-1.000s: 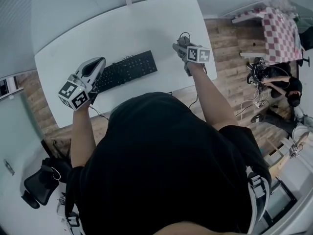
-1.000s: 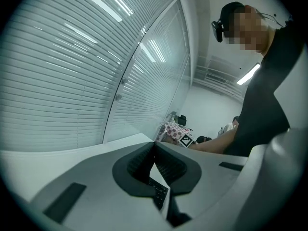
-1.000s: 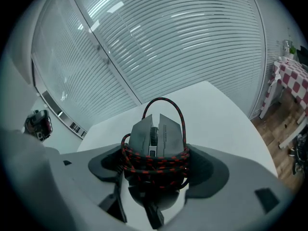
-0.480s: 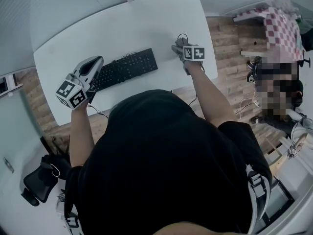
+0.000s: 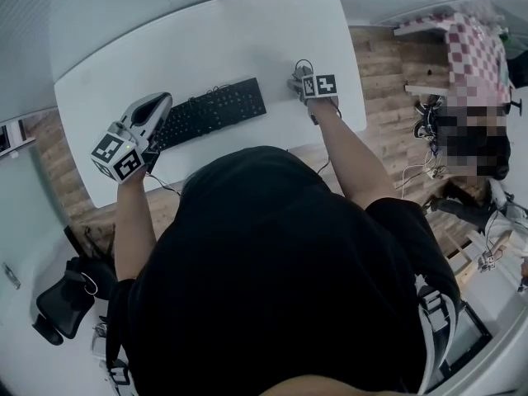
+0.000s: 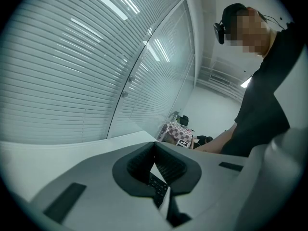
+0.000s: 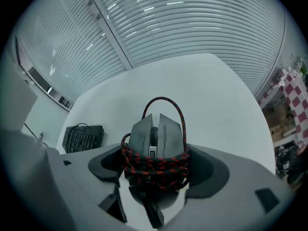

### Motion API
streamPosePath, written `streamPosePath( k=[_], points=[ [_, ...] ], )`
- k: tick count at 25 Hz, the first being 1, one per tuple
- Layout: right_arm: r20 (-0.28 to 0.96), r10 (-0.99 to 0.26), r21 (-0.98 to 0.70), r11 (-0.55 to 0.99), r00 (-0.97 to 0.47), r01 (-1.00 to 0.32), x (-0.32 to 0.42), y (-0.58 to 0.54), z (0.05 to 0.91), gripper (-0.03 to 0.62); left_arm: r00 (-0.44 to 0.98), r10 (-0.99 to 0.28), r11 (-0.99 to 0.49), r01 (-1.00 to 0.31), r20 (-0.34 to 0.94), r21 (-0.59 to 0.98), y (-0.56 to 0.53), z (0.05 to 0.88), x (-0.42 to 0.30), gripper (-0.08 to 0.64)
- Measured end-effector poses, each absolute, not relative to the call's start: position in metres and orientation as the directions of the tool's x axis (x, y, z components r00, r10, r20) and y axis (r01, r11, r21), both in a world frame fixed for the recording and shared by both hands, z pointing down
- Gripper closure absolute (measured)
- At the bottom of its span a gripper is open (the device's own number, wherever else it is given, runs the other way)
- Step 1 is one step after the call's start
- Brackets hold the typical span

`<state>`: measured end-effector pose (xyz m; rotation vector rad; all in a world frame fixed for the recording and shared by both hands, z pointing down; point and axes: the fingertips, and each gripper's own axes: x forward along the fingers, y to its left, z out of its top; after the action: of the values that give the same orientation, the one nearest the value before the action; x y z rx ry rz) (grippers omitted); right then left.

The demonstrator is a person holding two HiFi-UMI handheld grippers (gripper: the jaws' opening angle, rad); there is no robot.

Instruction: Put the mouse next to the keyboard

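A white table [image 5: 206, 40] carries a black keyboard [image 5: 210, 112] near its front edge.

An office: white desk [image 5: 206, 48] with keyboard [image 5: 210, 113], slatted window blinds [image 7: 202, 18], office chair [image 5: 62, 308].

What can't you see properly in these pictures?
- Head view: the mouse is hidden beneath the right gripper and its marker cube.
- Head view: the keyboard's left end is covered by the left gripper.
- Right gripper view: the mouse's underside is hidden, so its contact with the table is unclear.
- Left gripper view: only a few keys show.
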<state>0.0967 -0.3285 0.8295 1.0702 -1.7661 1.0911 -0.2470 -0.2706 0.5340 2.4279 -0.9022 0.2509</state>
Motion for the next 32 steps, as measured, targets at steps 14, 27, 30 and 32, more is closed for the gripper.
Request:
streamPosePath(
  k=[14, 27, 30, 32],
  points=[
    [0.951, -0.188, -0.185, 0.282, -0.244, -0.941, 0.095, -0.324, 0.84, 0.207, 0.769, -0.544, -0.629, -0.638, 0.336, 0.444, -0.27, 0.539, -0.247, 0.54],
    [0.949, -0.247, -0.105, 0.333, -0.194, -0.937, 0.094, -0.32, 0.841, 0.207, 0.773, -0.54, -0.625, -0.633, 0.333, 0.457, -0.264, 0.543, -0.249, 0.54],
    [0.941, -0.273, -0.097, 0.344, -0.198, -0.934, 0.094, -0.322, 0.839, 0.207, 0.775, -0.54, -0.623, -0.631, 0.329, 0.462, -0.264, 0.544, -0.249, 0.54],
    [0.937, -0.286, -0.095, 0.346, -0.201, -0.934, 0.095, -0.324, 0.837, 0.207, 0.777, -0.54, -0.626, -0.627, 0.323, 0.464, -0.264, 0.543, -0.247, 0.54]
  ],
)
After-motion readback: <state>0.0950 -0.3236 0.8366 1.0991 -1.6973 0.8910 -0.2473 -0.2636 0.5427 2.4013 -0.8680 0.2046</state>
